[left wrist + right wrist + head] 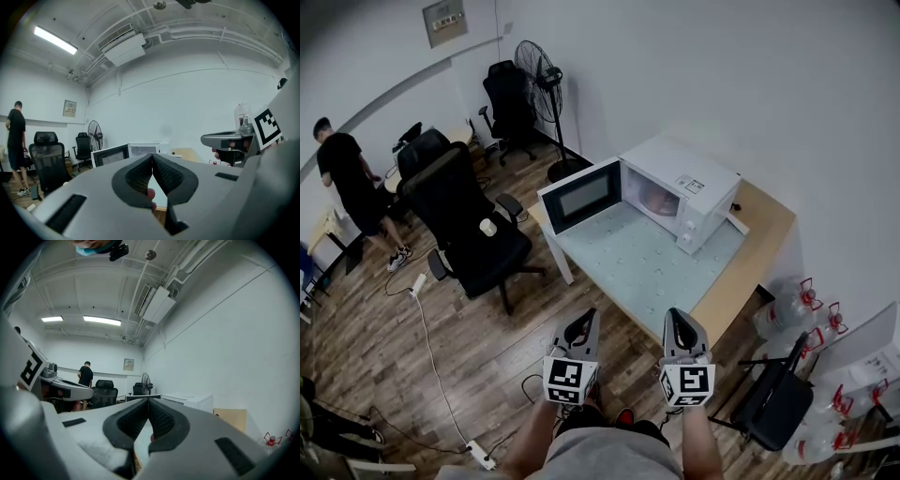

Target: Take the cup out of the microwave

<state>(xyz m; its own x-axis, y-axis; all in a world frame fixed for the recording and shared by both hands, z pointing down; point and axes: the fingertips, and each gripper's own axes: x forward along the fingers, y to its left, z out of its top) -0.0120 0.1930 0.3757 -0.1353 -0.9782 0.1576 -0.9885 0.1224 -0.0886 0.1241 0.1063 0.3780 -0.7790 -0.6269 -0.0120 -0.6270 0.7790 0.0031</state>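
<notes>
Cup is hard to make out: only a pale pinkish round shape (652, 197) shows inside the open cavity of the white microwave (686, 183), too small to tell for sure. It lies well apart from both grippers. In the head view a person (345, 178) stands at the far left, with a black office chair (469, 220) at nine o'clock of the table (637, 267) and a fan (539, 70) behind it. The microwave's door (581, 195) hangs open toward nine o'clock, and the oven sits at the table's far end. Water bottles (806, 302) stand on the floor at four o'clock of the table. Low in the frame, the left gripper (589, 319) is held short of the table's near edge, its jaws pressed together on nothing, and the cavity lies at about one o'clock of it. The right gripper (675, 319), just beside it, also has its jaws together and empty, with the cavity near twelve o'clock.
</notes>
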